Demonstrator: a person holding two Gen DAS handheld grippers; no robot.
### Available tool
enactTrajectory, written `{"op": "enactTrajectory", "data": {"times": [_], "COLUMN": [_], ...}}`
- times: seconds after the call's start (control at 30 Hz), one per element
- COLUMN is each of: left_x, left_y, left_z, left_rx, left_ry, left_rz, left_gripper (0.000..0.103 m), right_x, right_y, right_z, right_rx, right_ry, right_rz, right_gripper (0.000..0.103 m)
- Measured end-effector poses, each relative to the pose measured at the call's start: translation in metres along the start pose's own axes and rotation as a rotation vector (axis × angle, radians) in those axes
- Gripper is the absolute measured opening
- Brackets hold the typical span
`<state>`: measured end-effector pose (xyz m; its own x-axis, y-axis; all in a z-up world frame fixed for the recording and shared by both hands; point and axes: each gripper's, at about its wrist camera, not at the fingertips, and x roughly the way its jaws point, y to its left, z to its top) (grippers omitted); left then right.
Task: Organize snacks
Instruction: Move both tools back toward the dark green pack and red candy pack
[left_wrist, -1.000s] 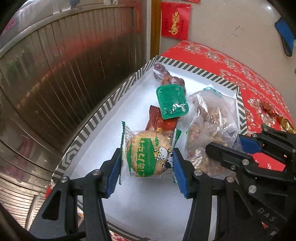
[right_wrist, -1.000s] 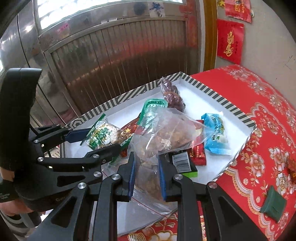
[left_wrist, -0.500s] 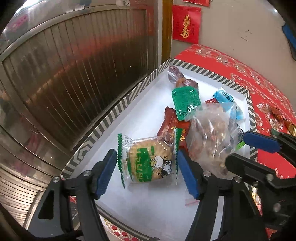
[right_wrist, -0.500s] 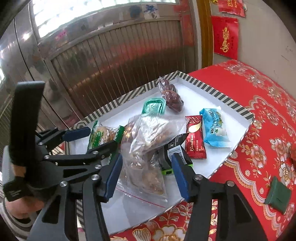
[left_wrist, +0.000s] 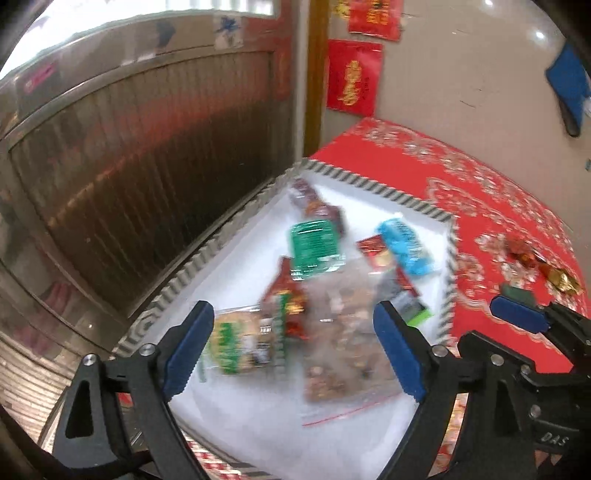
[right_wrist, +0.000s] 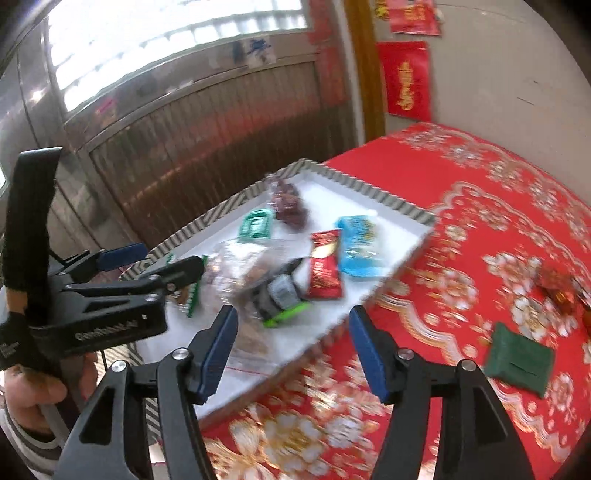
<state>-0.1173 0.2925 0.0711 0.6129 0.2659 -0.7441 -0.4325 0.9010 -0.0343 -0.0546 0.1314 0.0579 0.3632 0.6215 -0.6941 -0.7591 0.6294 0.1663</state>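
both grippers are off the snacks at this point, so i read this as the gap between one drop-off and the next pick. my left gripper (left_wrist: 293, 350) hangs over the near end of the tray (left_wrist: 369, 182), jaws spreading wider, nothing pinched: the cookie pack (left_wrist: 242, 341) and the clear bag of nuts (left_wrist: 343, 343) lie flat on the tray floor below it, untouched. my right gripper (right_wrist: 291, 350) hovers above the tray's near right edge, jaws opening too, and between them i see only tray rim and red tablecloth (right_wrist: 480, 206), no snack.

inside the tray: the green tub (right_wrist: 256, 222) and a dark candy bag (right_wrist: 288, 201) toward the far corner, the blue packet (right_wrist: 357, 245) by the right edge, the red bar (right_wrist: 325, 266) just beside it, and a black-and-green pack (right_wrist: 282, 297) tucked partly under the nut bag.

still out on the cloth, well apart from the tray: a dark green packet (right_wrist: 519, 360) near the right gripper, and some gold and red candies (left_wrist: 554, 275) further along; they're blurred.

my guess for the next move: swing the right gripper over to the dark green packet, come down on it flat, close on its edges and carry it over the rim.
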Motion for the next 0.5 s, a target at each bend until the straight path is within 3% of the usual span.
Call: {"op": "enactTrajectory", "data": {"times": [0.27,0.5], "left_x": [-0.001,0.001], "left_y": [-0.077,-0.165], "left_z": [0.004,0.007], "left_rx": [0.129,0.33], "left_ry": [0.016,0.074], "left_rz": [-0.117,-0.285], "left_gripper": [0.088,0.088], "right_x": [-0.048,-0.086], "right_y": [-0.069,-0.137], "right_z": [-0.027,-0.05], "right_rx": [0.124,0.232], "right_ry": [-0.03,-0.029], "right_rz": [-0.117,-0.225], "right_gripper": [0.063,0.064]}}
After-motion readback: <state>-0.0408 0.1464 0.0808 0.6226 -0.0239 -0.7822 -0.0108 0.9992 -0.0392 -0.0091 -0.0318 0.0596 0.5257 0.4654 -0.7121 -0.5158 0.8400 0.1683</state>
